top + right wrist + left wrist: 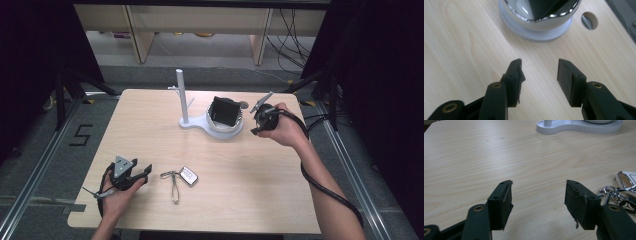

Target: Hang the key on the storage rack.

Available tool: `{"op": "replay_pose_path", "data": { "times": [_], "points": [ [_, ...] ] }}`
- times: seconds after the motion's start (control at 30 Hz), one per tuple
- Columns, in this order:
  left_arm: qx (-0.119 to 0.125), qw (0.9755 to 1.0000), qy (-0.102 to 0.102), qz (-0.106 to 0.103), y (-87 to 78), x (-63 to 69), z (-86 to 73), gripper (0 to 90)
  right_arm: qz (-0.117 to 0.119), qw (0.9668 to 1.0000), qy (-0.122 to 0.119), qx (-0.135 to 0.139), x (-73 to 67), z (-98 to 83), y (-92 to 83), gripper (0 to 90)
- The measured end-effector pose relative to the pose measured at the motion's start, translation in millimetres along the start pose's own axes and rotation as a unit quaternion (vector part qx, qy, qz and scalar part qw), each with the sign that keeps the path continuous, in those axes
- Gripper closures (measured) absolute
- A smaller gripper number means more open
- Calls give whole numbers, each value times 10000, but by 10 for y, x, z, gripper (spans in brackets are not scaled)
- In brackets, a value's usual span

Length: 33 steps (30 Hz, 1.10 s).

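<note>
On the far half of the wooden table (250, 170), a white stand (200, 123) carried an upright post (182, 95) at 1 end and a round silver cup (225, 120) at the other. Inside that cup sat a dark, square-edged object (225, 111), tilted so that its glossy face leaned toward the person; what it was could not be told. Seen from the right gripper view, the cup (541, 15) showed a shiny chrome wall above the stand's white base (534, 33), with a round hole (589, 21) in the tabletop just beside it. Near the cup's right side, the right gripper (255, 119) was held in the person's right hand, its 2 jaws standing apart with nothing between them and only bare wood under them (539, 75). At the near left corner, the left gripper (142, 172) rested low in the left hand, its jaws likewise wide apart and empty (537, 201). Just beside it on the table lay a key fob (188, 176) on a metal clip ring (172, 182), touched by neither gripper.
</note>
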<state>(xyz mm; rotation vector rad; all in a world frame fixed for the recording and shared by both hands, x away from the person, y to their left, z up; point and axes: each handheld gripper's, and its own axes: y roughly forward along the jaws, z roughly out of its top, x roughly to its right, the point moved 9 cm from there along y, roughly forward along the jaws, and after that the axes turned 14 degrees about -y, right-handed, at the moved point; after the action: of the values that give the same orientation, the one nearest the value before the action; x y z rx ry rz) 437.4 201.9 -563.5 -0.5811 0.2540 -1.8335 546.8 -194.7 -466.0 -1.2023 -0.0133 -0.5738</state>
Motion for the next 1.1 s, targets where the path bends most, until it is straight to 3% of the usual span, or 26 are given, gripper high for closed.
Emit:
{"op": "replay_pose_path", "data": {
  "times": [0.23,0.47,0.57,0.7,0.73,0.77,0.87,0.9,0.93,0.97,1.0,1.1],
  "points": [
    [42,9997,27,-237,-16,168,107,381,129,9994,311,-28,-218,-281,80,535],
    [-236,9982,213,-501,-33,380,52,392,264,9985,462,-91,-448,-517,157,532],
    [-400,9971,241,-597,-62,431,12,449,334,9980,521,-101,-525,-572,179,540],
    [-563,9954,357,-687,-92,478,-26,635,382,9981,480,-84,-565,-596,178,562],
    [-626,9947,371,-723,-97,496,-39,635,382,9981,480,-84,-565,-596,178,562],
    [-722,9941,372,-712,-105,525,-62,722,378,9983,451,-56,-573,-597,177,572],
    [-914,9915,452,-813,-116,595,-111,804,433,9980,449,-64,-594,-605,179,574],
    [-947,9909,457,-845,-118,627,-124,818,395,9979,504,-69,-598,-609,185,574],
    [-1065,9887,618,-859,-132,621,-135,826,420,9979,478,-92,-603,-619,185,574],
    [-1010,9894,582,-867,-123,660,-134,833,418,9979,480,-99,-607,-621,188,574],
    [-1051,9879,717,-882,-123,666,-136,836,391,9982,438,-84,-600,-621,197,574],
    [-1171,9862,821,-833,-93,694,-130,847,433,9978,491,-99,-631,-617,203,572]
  ]
}}
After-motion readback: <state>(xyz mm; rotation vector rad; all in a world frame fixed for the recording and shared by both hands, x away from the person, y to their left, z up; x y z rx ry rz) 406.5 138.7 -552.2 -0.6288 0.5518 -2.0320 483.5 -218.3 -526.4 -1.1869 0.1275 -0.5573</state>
